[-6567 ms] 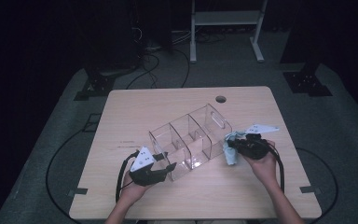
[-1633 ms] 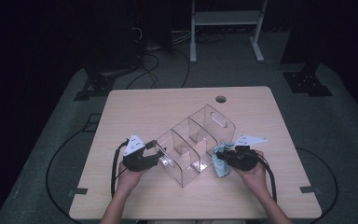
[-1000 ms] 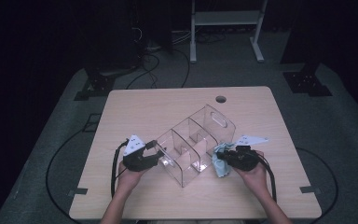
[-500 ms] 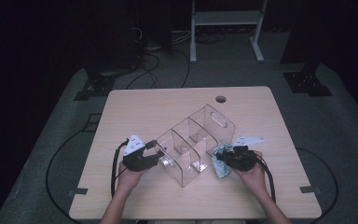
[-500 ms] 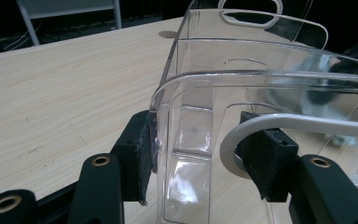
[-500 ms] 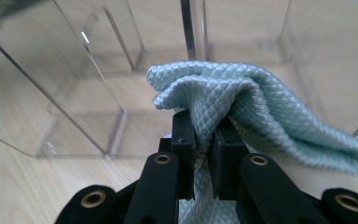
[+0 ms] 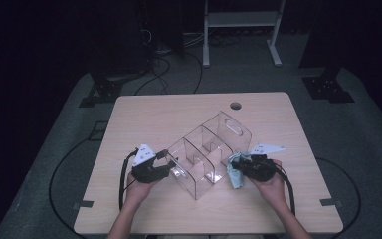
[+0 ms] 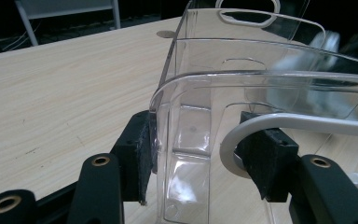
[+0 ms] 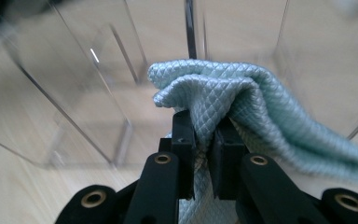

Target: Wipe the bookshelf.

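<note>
High view: at the near edge of a pale wooden table [image 7: 144,112], a person's two hands are each working a black gripper on either side of a clear plastic divided organizer [image 7: 206,149] sitting mid-table. The left gripper [image 7: 165,162] is clamping the organizer's near end wall, one pad outside and one inside, bracing it. The right gripper [image 7: 235,167] is pinching a light blue cloth [image 7: 235,174] tightly between its jaws and pressing the cloth against the organizer's right side wall. Farther back, a small round hole [image 7: 236,105] is sitting near the table's far edge. My judgement: if the left grip slackens, a hard wipe could be pushing the light organizer sideways or tipping it; the bunched cloth could also be slipping from the jaws.
</note>
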Tool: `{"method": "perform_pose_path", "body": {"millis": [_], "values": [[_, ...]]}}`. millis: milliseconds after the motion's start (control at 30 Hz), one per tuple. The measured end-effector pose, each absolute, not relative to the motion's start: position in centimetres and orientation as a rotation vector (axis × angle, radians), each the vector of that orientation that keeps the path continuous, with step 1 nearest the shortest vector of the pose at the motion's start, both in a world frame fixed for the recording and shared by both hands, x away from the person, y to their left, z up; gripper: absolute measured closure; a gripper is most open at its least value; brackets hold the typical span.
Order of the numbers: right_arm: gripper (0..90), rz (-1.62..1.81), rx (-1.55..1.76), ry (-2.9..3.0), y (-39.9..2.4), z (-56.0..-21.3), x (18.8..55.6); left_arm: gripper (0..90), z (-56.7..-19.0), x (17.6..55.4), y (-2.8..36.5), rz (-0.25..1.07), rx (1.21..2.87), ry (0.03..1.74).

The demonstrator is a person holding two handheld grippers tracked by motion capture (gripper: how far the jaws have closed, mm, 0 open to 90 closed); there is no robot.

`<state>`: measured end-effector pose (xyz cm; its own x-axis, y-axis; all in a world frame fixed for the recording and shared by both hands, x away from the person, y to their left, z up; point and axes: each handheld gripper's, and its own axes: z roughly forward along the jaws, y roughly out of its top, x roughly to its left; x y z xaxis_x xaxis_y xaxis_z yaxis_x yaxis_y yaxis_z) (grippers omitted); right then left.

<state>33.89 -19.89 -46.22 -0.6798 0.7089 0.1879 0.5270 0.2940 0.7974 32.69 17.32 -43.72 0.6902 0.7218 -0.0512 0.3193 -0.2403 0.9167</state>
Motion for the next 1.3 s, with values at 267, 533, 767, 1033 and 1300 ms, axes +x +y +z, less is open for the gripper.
{"method": "perform_pose_path", "body": {"millis": [267, 533, 767, 1033, 1300], "values": [[81.4, 1.395, 1.1, 2.343, -19.7, -45.1, 32.7, 45.9, -43.7, 32.8, 17.3, 0.469, 1.828, 0.821], [81.4, 1.47, 0.934, 2.41, -16.4, -43.8, 30.6, 45.8, -43.8, 32.8, 17.3, 0.47, 1.825, 0.825], [81.4, 1.538, 0.841, 2.376, -15.4, -41.4, 29.4, 45.7, -43.7, 32.7, 17.3, 0.474, 1.83, 0.822], [81.5, 1.439, 0.863, 2.442, -14.9, -43.8, 29.6, 45.7, -43.8, 32.8, 17.3, 0.477, 1.826, 0.827], [81.5, 1.35, 0.913, 2.508, -14.4, -46.7, 30.3, 45.6, -43.8, 32.8, 17.4, 0.483, 1.826, 0.831]]}}
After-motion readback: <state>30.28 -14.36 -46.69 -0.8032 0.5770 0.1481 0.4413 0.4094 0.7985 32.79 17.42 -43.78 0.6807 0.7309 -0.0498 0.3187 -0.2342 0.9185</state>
